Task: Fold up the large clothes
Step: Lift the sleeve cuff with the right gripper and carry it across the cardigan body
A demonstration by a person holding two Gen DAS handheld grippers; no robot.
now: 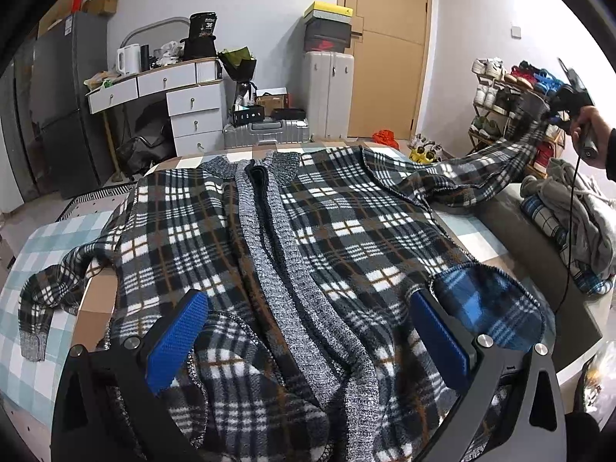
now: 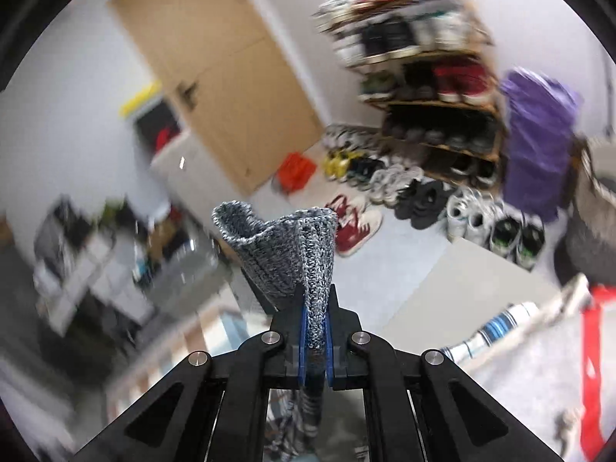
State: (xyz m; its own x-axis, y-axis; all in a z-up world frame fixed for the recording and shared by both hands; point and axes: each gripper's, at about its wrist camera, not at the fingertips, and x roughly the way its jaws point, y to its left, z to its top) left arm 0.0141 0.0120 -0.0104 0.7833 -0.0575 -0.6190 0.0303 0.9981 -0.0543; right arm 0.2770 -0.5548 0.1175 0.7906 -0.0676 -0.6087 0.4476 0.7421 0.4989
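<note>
A large plaid jacket (image 1: 346,231) with grey knit trim lies spread front-up on the bed. My left gripper (image 1: 312,331) hovers open over its lower hem, one blue pad (image 1: 177,342) on each side of the knit placket, gripping nothing. The jacket's right sleeve (image 1: 481,169) is lifted and stretched toward the upper right, where a hand holds my right gripper (image 1: 544,111). In the right wrist view that gripper (image 2: 315,308) is shut on the sleeve's grey knit cuff (image 2: 285,246), which sticks up past the fingertips. The left sleeve (image 1: 50,292) lies flat on the bed.
The bed has a light checked sheet (image 1: 50,238). A pile of clothes (image 1: 569,215) sits at its right side. Beyond stand a shoe rack (image 1: 508,96), shoes on the floor (image 2: 423,192), suitcases (image 1: 327,92), a white desk with drawers (image 1: 184,104) and a wooden door (image 1: 385,38).
</note>
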